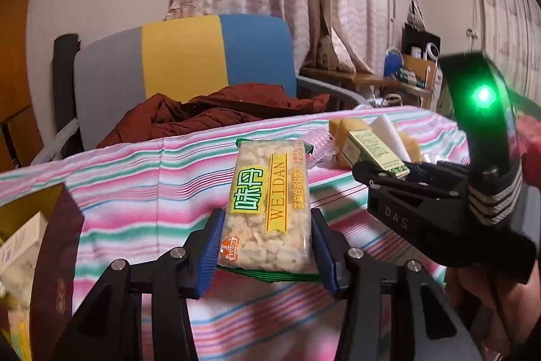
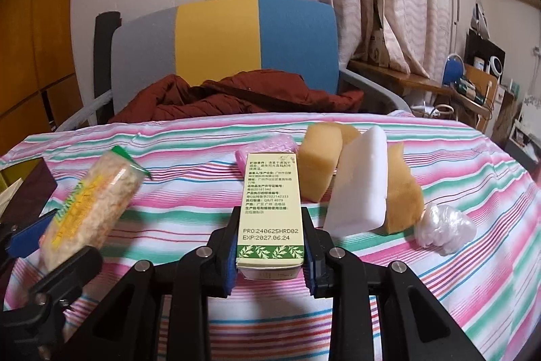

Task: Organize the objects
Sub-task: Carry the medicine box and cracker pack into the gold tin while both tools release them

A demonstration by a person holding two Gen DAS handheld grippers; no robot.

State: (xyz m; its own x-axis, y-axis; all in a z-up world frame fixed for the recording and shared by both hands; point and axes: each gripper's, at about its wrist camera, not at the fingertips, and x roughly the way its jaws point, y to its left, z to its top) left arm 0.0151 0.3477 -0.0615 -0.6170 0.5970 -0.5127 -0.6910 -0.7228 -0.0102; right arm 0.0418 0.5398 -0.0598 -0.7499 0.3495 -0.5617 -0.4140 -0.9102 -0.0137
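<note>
**Snack bar and small carton held above the striped cloth**

Left gripper: blue pads clamped on both long edges of a WEIDAN rice-crisp snack bar, clear wrapper with green ends, raised off the striped tablecloth and pointing away from the camera. Same bar visible at the left edge of the right wrist view, tilted, above the cloth.

Right gripper: closed tight on a cream carton with a green leaf band, printed side up, also clear of the cloth. From the left wrist view, that carton poking out of the black gripper body to the right of the bar.

Resting on the cloth beyond the carton: a pink packet, a yellow sponge, a white foam block leaning against a tan sponge, and nearest the right edge a crumpled clear plastic bag.

Behind the cloth's far edge: a grey, yellow and blue chair with a rust-red jacket heaped on the seat.
</note>
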